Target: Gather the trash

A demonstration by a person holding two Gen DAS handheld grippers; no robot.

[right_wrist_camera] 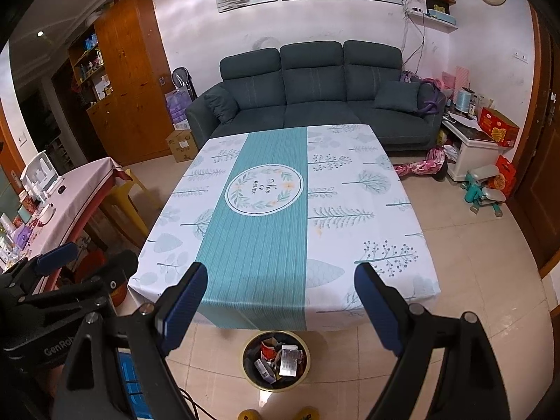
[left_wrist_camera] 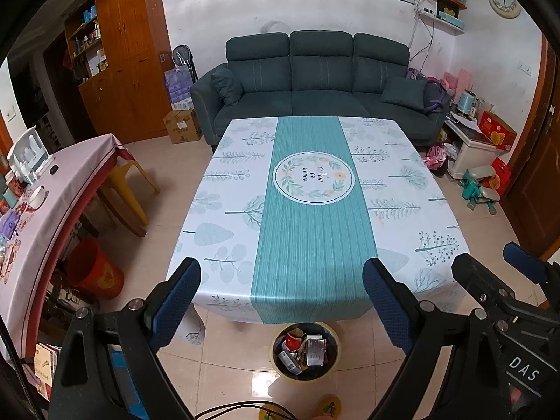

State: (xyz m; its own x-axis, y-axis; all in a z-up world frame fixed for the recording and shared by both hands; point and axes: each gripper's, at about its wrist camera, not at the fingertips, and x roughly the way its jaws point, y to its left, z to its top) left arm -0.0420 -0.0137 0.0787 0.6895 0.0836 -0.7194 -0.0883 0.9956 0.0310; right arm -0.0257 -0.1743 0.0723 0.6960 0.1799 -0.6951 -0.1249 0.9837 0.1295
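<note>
A round bin (left_wrist_camera: 276, 360) with a yellow rim stands on the floor at the table's near edge, holding several wrappers and packets (left_wrist_camera: 313, 350). It also shows in the right wrist view (right_wrist_camera: 249, 371) with the same trash (right_wrist_camera: 288, 360) inside. The table (left_wrist_camera: 224, 189) carries a white and teal leaf-print cloth, seen too in the right wrist view (right_wrist_camera: 350, 189). My left gripper (left_wrist_camera: 281, 301) is open and empty, held above the bin. My right gripper (right_wrist_camera: 280, 306) is open and empty beside it, and appears in the left wrist view (left_wrist_camera: 490, 266).
A dark green sofa (left_wrist_camera: 315, 84) stands behind the table. A side table (left_wrist_camera: 52, 192) with a pink cloth and small items is at the left, a red bucket (left_wrist_camera: 94, 273) under it. Boxes and toys (left_wrist_camera: 490, 161) crowd the right wall. Slippered feet (left_wrist_camera: 325, 407) show below.
</note>
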